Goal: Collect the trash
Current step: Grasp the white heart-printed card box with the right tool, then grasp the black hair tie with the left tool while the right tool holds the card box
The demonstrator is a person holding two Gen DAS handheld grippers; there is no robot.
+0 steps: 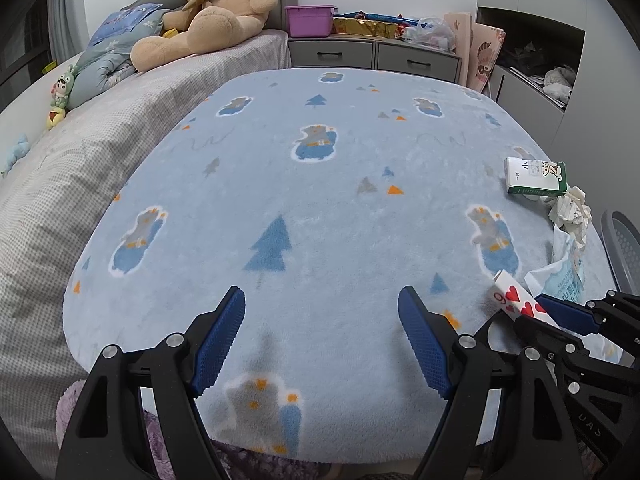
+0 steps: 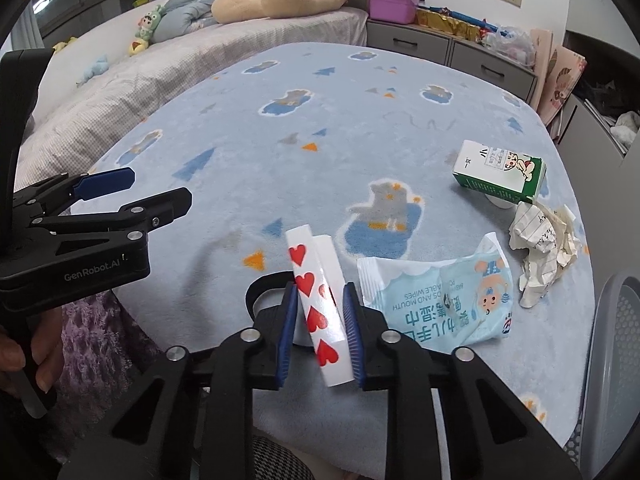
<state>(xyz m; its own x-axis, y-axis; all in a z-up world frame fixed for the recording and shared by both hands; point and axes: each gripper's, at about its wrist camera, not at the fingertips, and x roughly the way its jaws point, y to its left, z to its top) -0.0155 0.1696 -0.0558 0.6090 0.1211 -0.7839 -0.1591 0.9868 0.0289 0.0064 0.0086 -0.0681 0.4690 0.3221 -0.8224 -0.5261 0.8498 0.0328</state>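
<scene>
My right gripper (image 2: 320, 308) is shut on a folded playing card with red hearts (image 2: 316, 300), held above the blue blanket (image 2: 280, 152). The card also shows in the left wrist view (image 1: 510, 298), with the right gripper (image 1: 544, 312) at the right edge. My left gripper (image 1: 322, 312) is open and empty over the blanket's near edge; it also shows in the right wrist view (image 2: 160, 190). A blue wet-wipes wrapper (image 2: 440, 300), a crumpled paper ball (image 2: 544, 244) and a green-and-white carton (image 2: 500, 172) lie on the blanket to the right.
A grey mesh bin (image 2: 616, 360) stands at the blanket's right edge. A teddy bear (image 1: 216, 8) and pillows lie on the bed at the back left. Grey drawers (image 1: 376, 54) with a purple box (image 1: 310, 20) line the back wall.
</scene>
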